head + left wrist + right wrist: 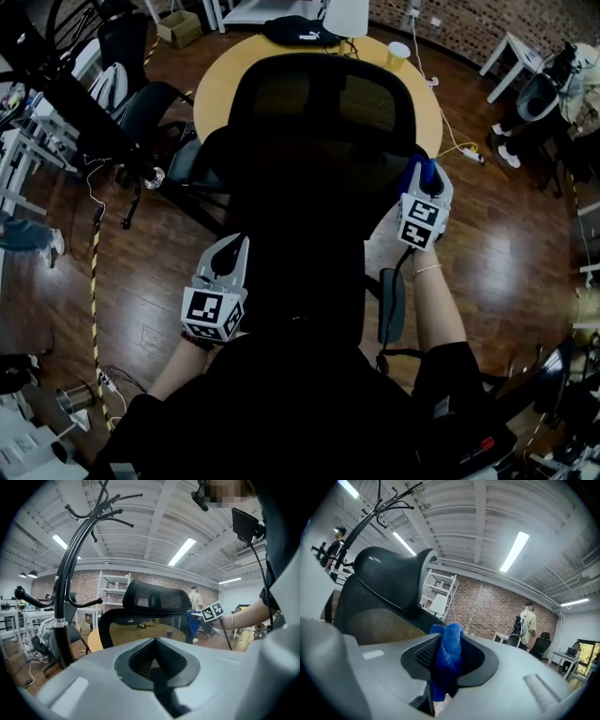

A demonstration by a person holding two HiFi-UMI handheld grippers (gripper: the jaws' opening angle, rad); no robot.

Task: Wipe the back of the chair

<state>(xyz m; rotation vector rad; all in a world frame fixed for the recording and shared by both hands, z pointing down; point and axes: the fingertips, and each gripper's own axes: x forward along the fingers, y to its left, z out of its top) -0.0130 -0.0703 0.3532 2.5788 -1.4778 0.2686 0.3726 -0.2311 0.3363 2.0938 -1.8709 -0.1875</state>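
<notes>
A black office chair with a mesh back (300, 187) and headrest (319, 94) stands right in front of me, seen from behind. My right gripper (419, 171) is shut on a blue cloth (422, 174) at the right edge of the chair back. In the right gripper view the cloth (449, 653) bulges between the jaws, with the headrest (389, 581) close on the left. My left gripper (232, 246) hangs low beside the back's left edge, shut on nothing. The left gripper view looks past its jaws (155, 641) at the chair back (140, 632).
A round wooden table (211, 84) stands beyond the chair, carrying a yellow cup (397, 54) and a black bag (300, 30). Another black chair (141, 103) and a coat rack (70, 573) stand on the left. Cables cross the wooden floor (506, 244).
</notes>
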